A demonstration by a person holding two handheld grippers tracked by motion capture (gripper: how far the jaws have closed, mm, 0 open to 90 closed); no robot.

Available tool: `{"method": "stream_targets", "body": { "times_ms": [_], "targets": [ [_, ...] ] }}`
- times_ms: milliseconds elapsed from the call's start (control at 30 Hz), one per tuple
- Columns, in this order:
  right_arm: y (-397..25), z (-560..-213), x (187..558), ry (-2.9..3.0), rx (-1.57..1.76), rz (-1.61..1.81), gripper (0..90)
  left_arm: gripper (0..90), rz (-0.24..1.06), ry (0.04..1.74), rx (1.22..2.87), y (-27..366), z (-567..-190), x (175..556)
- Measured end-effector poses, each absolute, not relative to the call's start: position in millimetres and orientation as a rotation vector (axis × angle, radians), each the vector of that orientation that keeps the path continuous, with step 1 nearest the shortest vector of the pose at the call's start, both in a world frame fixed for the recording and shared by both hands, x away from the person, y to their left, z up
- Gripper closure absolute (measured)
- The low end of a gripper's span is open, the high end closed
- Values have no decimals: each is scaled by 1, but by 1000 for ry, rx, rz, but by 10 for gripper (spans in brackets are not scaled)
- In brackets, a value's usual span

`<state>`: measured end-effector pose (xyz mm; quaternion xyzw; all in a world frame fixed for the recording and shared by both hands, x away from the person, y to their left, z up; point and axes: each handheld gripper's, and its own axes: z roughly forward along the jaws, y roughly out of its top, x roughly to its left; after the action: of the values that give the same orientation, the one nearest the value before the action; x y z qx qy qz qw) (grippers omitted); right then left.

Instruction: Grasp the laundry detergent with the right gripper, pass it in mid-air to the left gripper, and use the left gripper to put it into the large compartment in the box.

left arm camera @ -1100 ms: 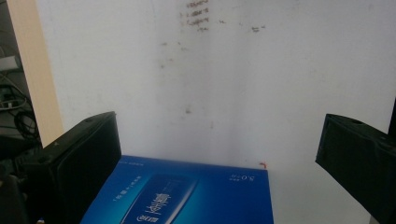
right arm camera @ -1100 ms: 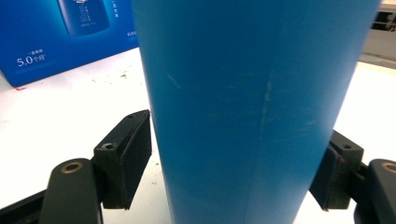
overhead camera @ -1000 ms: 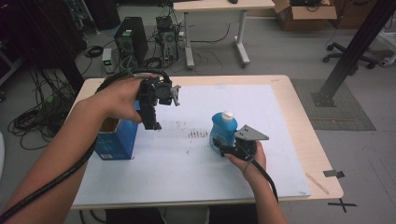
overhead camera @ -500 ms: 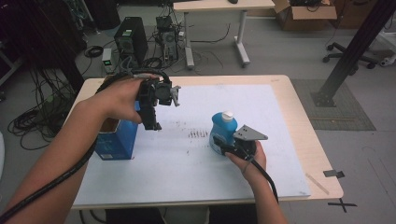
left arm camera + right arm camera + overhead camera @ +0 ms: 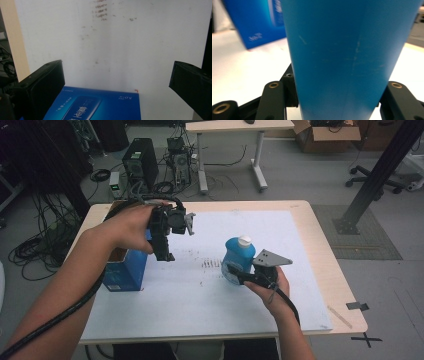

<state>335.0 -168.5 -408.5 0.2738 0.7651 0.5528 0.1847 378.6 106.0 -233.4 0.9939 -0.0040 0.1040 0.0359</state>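
Nearest, at the front right of the counter (image 5: 320,270): right gripper (image 5: 239,274) pinching the bottle (image 5: 239,259) low on its body, jaws pressed against both flanks, as the right gripper view confirms with blue plastic (image 5: 347,57) wedged between them. Bottle upright on the white sheet (image 5: 200,305), white cap on top, well apart from the box (image 5: 124,272). Farther left: left gripper (image 5: 164,254) held above the sheet, jaws spread wide and empty, pointing down just beside the box's right edge; in the left gripper view, box top (image 5: 100,105) low between the open jaws. Box standing at the counter's left side, flap open. Beyond the counter: floor with cables, a computer tower (image 5: 140,165), a second desk (image 5: 235,127).

Judged step: bottle secured, box about to be steadied for packing. Next move likely calls for lifting the bottle clear, carrying it left over the box opening, and bracing the box with the left gripper so it does not tip.
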Motion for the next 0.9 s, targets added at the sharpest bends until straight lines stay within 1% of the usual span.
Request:
{"method": "stream_targets", "body": {
  "times_ms": [133, 467, 667, 900],
  "targets": [
    [-171, -387, 334, 2229, 664, 1573, 450, 2, 320, -32, 3044, 102, -228, 376],
    [-172, -355, 335, 2344, 477, 1578, 450, 2, 308, -72, 3058, 89, -221, 368],
    [-164, -345, 335, 2434, 337, 1569, 450, 2, 291, -106, 3065, 80, -217, 364],
    [-155, -344, 339, 2474, 239, 1622, 450, 2, 264, -153, 3071, 71, -213, 356]
  ]
}}
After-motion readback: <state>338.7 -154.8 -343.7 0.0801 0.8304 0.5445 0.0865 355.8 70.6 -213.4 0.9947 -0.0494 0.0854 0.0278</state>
